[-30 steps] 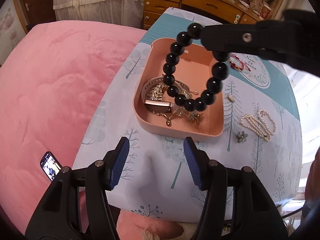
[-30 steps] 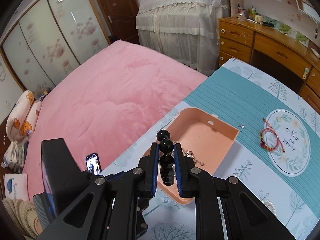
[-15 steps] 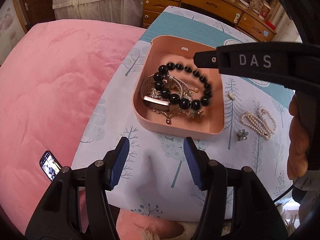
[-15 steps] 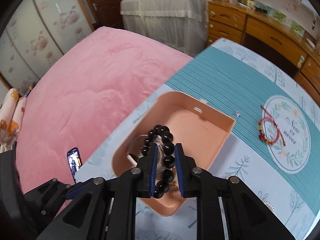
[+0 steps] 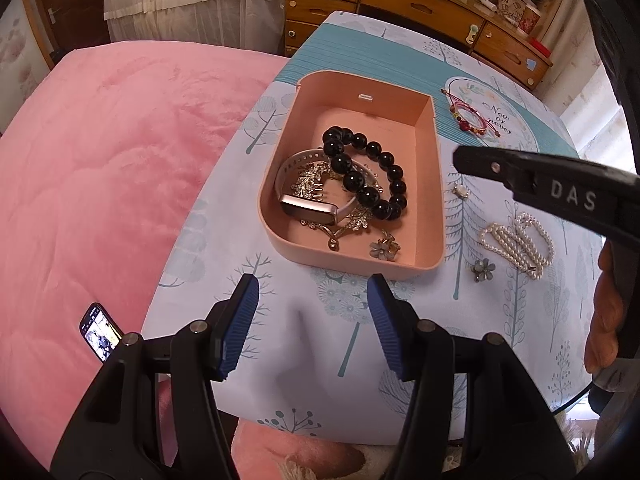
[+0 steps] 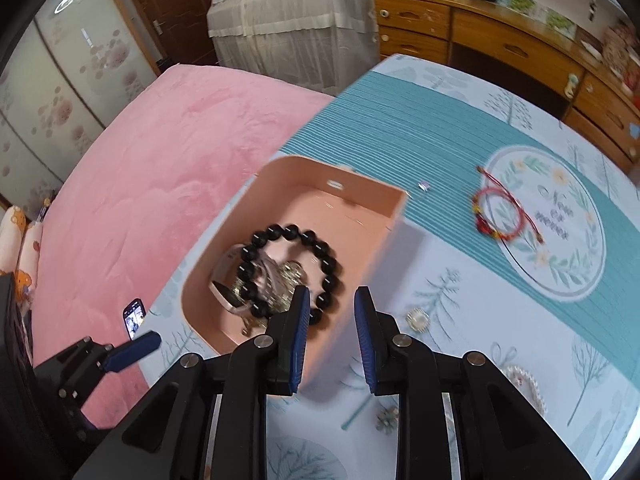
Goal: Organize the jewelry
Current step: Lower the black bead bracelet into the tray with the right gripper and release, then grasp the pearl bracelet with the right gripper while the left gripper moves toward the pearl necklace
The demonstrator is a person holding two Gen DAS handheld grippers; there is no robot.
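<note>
On a bench (image 5: 280,344) draped in a tree-print cloth beside a pink bed (image 5: 100,168), a peach-coloured tray (image 5: 434,184) holds the jewelry gathered so far. A black bead bracelet (image 5: 370,174) lies loose inside it, resting across a pale-strapped watch (image 5: 308,206) and a gold leaf-shaped hair comb (image 5: 310,180), with a small flower brooch (image 5: 384,249) near the tray's front corner. The right gripper (image 6: 330,334) hovers over the tray's near right edge, its jaws parted with nothing between them; the bracelet lies beyond its blue pads (image 6: 298,340), untouched. The left gripper (image 5: 310,328) hangs above the bare cloth just in front of the tray, jaws released and empty. Outside the tray, to its right, a pearl bracelet (image 5: 516,242) lies coiled on the cloth with a dark flower ornament (image 5: 482,269) just beside it and a small pale clasp-like piece (image 5: 461,191) nearer the tray wall. A red cord bracelet (image 5: 470,114) rests farther back on a printed round emblem. A phone (image 5: 100,336) lies on the bed at the lower left, and a wooden dresser (image 5: 420,4) stands behind the bench.
</note>
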